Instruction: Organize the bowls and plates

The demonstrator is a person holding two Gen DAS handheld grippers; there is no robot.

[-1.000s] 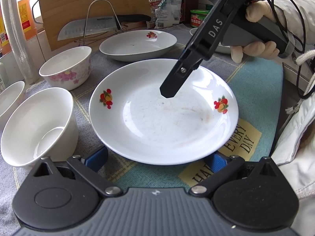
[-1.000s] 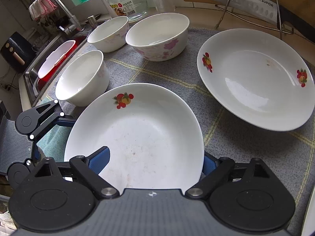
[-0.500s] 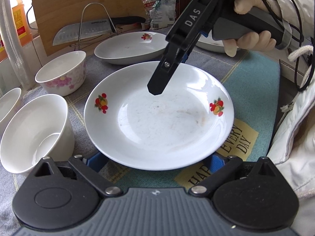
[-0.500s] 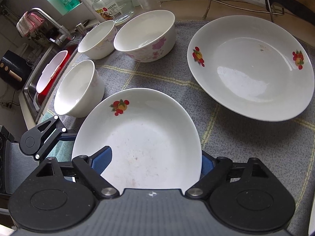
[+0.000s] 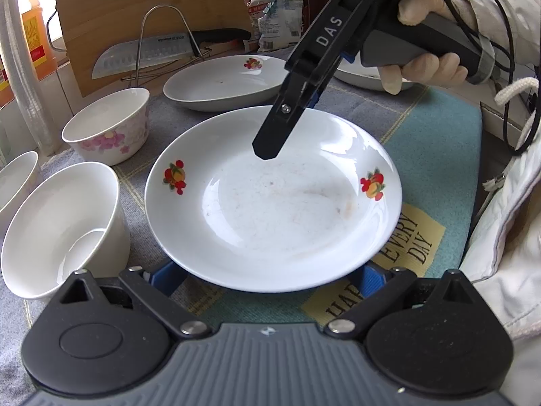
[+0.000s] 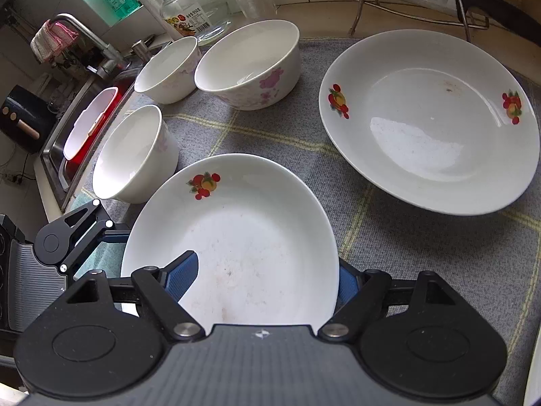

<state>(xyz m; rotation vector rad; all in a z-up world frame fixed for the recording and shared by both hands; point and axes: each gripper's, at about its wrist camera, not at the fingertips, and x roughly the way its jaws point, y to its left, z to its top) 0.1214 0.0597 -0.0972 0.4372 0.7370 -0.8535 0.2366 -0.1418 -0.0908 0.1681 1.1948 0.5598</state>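
A white fruit-print plate (image 5: 274, 199) is seen on a grey and teal cloth mat (image 5: 436, 142) spread over the desk. It lies between the blue pads of the left tool (image 5: 267, 275), whose jaws are spread wide with one pad at either side of the plate's near rim; whether the pads touch the rim cannot be told. The right tool (image 5: 267, 145) is held over the plate's far side by a gloved hand (image 5: 426, 57).

To the left of the plate, a plain white bowl (image 5: 61, 230) stands just beside it, with a pink-flowered bowl (image 5: 108, 125) behind. A second fruit-print plate (image 5: 226, 83) lies further back, in front of a cleaver (image 5: 142, 55) on a wire rack and a wooden cutting board (image 5: 148, 10).

From the right wrist view, the right tool (image 6: 262, 282) is shown gripping the same plate (image 6: 236, 237): one blue pad lies inside the dish, the other under its rim. Only this view shows a third bowl (image 6: 167, 66), a glass jar (image 6: 196, 10), a sink (image 6: 57, 155) with a red and white basin, and a tap.

Only the left view shows the printed yellow label on the mat.
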